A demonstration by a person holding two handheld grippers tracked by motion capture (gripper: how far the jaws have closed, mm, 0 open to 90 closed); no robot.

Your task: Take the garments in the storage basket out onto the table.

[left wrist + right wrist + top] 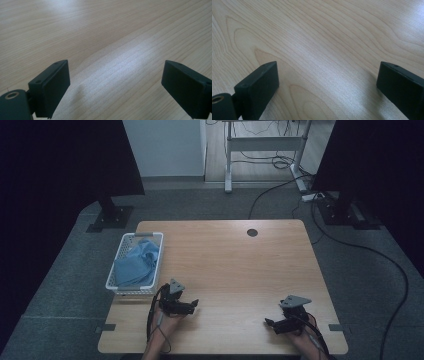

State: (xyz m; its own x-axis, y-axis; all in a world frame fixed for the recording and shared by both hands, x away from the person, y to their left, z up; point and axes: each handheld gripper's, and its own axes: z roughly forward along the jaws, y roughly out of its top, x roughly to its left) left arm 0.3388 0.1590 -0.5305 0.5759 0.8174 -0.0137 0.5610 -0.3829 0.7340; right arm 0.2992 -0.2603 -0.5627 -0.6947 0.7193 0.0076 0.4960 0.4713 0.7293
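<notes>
Basket: white slatted laundry basket [116,261] at the wooden table's [240,265] left edge, its near end jutting slightly over the side
Cloth: crumpled blue cloth [137,264] lying inside the basket; nothing touches it
Left gripper: left gripper [194,304] held low over the table, just beside the basket's near right corner; jaws wide apart, bare wood between them
Right gripper: right gripper [269,323] near the table's front right corner, well apart from the basket; jaws spread wide, holding nothing
</notes>
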